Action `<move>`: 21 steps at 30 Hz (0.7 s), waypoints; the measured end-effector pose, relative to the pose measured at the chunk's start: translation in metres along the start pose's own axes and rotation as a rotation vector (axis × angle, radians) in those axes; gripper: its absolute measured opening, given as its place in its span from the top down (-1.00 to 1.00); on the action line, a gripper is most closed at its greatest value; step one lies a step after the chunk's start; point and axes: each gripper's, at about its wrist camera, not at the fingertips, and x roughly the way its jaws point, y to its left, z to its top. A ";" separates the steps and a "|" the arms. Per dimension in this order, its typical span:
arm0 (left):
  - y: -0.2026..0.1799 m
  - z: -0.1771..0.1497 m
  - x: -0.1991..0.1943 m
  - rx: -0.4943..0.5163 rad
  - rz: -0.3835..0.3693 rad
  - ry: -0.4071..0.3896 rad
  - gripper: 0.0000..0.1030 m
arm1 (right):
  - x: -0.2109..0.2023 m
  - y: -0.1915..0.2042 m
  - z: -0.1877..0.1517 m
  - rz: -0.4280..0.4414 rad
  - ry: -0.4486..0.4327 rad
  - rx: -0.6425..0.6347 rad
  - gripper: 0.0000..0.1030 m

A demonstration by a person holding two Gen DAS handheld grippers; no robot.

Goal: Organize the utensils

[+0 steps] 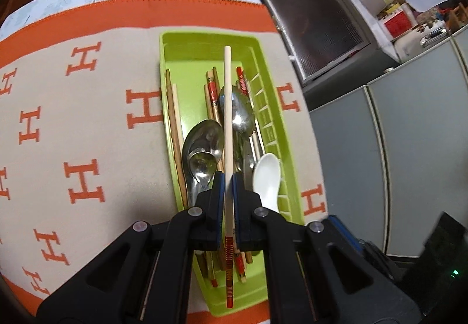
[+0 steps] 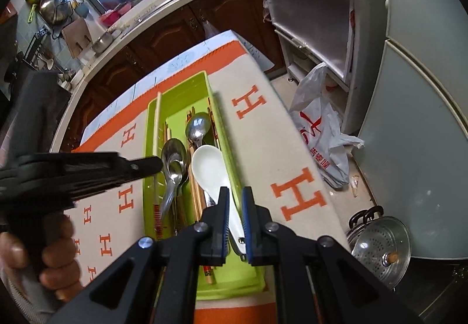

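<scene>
A green utensil tray (image 1: 204, 37) (image 2: 181, 85) lies on the table with metal spoons (image 1: 201, 148) (image 2: 174, 160), several chopsticks and a white ceramic spoon (image 1: 266, 174) (image 2: 209, 166) in it. My left gripper (image 1: 229, 180) (image 2: 156, 166) is shut on a pale chopstick (image 1: 228, 107) (image 2: 158, 125) with a red-striped end, held lengthwise above the tray. My right gripper (image 2: 235, 201) hovers over the tray's near right end, slightly open. The white spoon's handle shows through its gap but lies in the tray. A blurred blue pad (image 1: 342, 229) of the right gripper shows right of the tray.
The beige tablecloth (image 1: 87, 119) with orange H marks covers the table. A grey fridge (image 1: 409, 148) stands right of the table. On the floor are a white plastic bag (image 2: 318, 130) and a steamer pot (image 2: 377, 245). A hand (image 2: 52, 259) holds the left gripper.
</scene>
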 end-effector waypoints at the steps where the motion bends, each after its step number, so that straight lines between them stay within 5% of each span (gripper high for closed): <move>1: 0.001 0.001 0.004 0.002 0.009 0.005 0.94 | -0.003 -0.001 0.000 -0.002 -0.008 0.001 0.84; 8: 0.000 -0.007 0.002 0.064 0.056 0.000 0.91 | -0.019 0.005 0.000 0.004 -0.040 -0.011 0.84; 10: 0.000 -0.014 -0.007 0.096 0.068 -0.008 0.78 | -0.020 0.008 0.000 0.006 -0.040 -0.021 0.84; 13: 0.004 -0.026 -0.026 0.137 0.089 -0.041 0.24 | -0.022 0.013 -0.001 0.007 -0.038 -0.039 0.84; 21: 0.043 -0.064 -0.087 0.199 0.154 -0.144 -0.19 | -0.027 0.036 -0.010 0.017 -0.024 -0.091 0.81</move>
